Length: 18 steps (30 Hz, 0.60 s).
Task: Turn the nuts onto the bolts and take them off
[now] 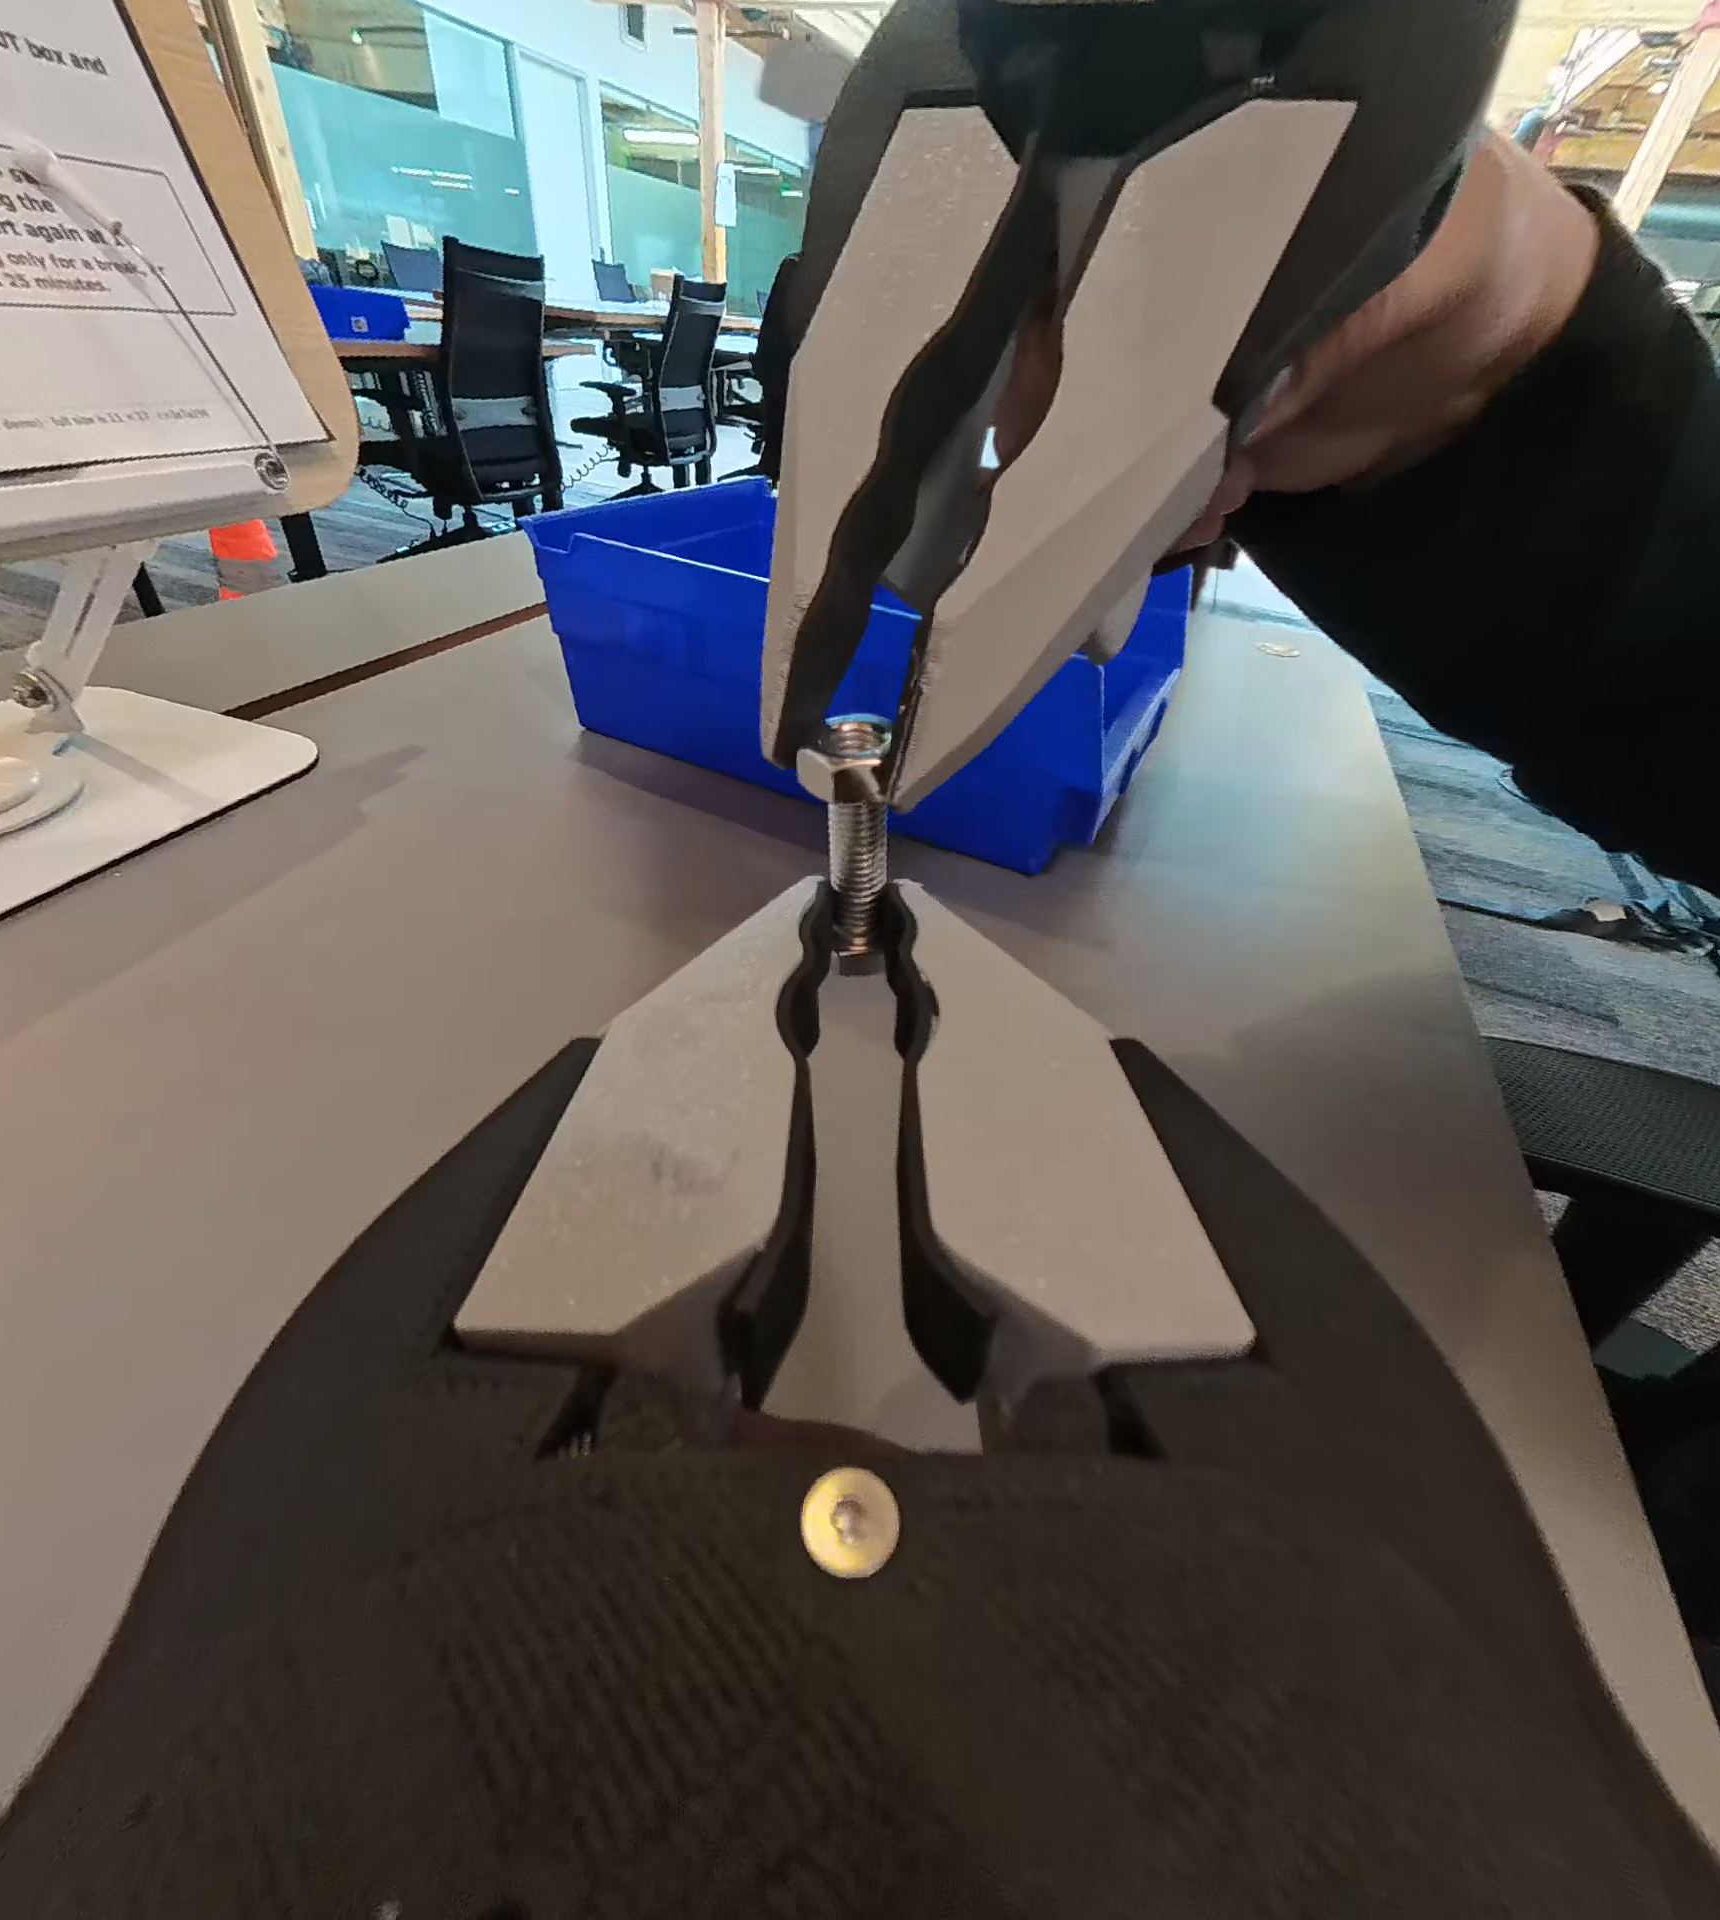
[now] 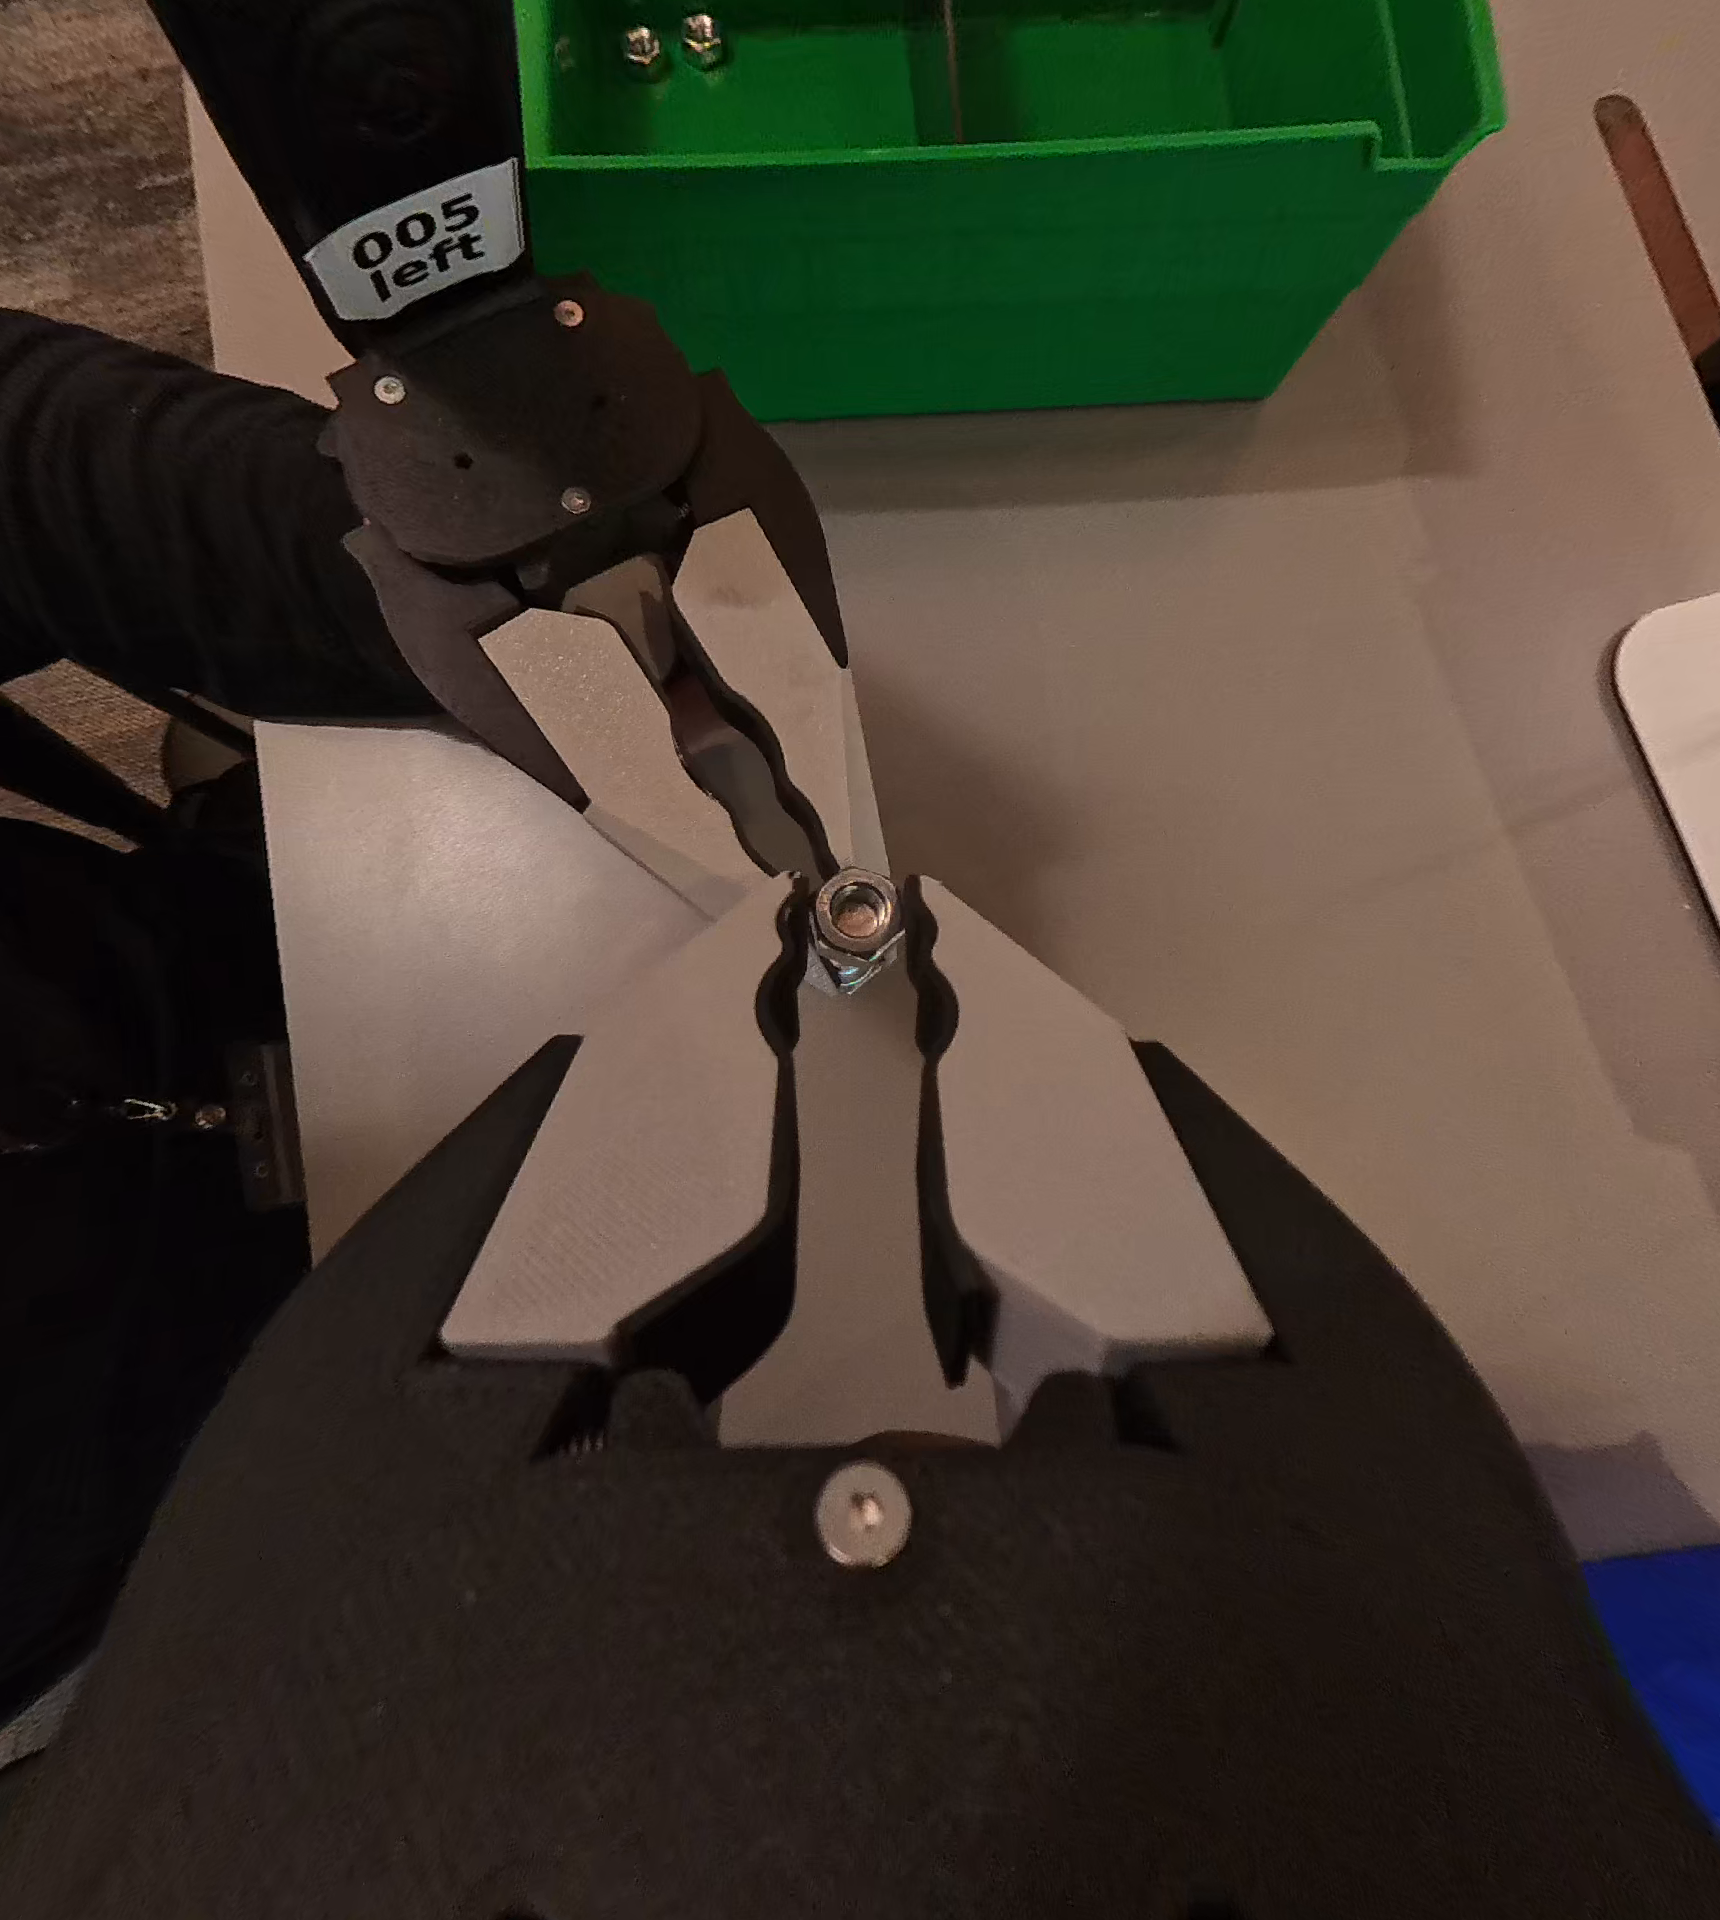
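left gripper (image 1: 854,914) clenched on the low end of the bolt (image 1: 854,857), held upright above the grey table (image 1: 316,1039). right gripper (image 1: 843,764) pinching the nut (image 1: 838,767) at the bolt's top. blue bin (image 1: 669,623) behind.

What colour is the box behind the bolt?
Bright blue. The box shows best in the left wrist view.

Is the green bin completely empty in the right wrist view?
No: two small metal nuts lie in the back left corner of the green bin.
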Each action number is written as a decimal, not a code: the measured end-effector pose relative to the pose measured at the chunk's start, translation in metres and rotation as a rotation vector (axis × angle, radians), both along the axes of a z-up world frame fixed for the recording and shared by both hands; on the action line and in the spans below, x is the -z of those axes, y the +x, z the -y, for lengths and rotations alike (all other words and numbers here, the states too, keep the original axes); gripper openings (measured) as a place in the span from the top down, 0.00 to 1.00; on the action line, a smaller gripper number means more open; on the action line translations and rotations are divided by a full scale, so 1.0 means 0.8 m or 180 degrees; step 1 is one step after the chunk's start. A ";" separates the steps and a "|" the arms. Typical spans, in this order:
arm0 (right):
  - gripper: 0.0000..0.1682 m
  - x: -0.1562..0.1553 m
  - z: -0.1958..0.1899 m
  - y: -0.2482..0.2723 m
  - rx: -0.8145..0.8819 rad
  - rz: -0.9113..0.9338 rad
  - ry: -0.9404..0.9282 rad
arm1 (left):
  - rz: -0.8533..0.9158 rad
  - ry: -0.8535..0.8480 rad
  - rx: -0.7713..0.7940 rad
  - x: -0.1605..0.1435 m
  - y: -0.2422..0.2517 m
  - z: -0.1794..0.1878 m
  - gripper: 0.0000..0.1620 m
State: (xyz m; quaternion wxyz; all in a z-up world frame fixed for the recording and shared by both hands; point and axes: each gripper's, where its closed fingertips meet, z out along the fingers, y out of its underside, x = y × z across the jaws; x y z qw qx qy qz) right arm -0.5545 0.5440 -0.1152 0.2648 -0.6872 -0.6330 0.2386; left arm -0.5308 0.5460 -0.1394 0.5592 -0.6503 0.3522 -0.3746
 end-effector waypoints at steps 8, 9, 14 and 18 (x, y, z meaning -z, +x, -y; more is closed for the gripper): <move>0.91 -0.002 -0.006 -0.006 0.0131 -0.0154 0.0188 | 0.0121 -0.0126 -0.0018 -0.003 -0.004 -0.003 0.96; 0.91 -0.003 -0.006 -0.007 0.0143 -0.0190 0.0195 | 0.0135 -0.0133 -0.0018 -0.003 -0.005 -0.003 0.96; 0.91 -0.001 -0.008 -0.007 0.0238 -0.0277 0.0184 | 0.0102 -0.0126 -0.0067 -0.001 -0.005 -0.005 0.96; 0.91 0.002 -0.010 -0.006 0.0312 -0.0296 0.0152 | 0.0006 -0.0079 -0.0134 0.003 -0.006 -0.008 0.96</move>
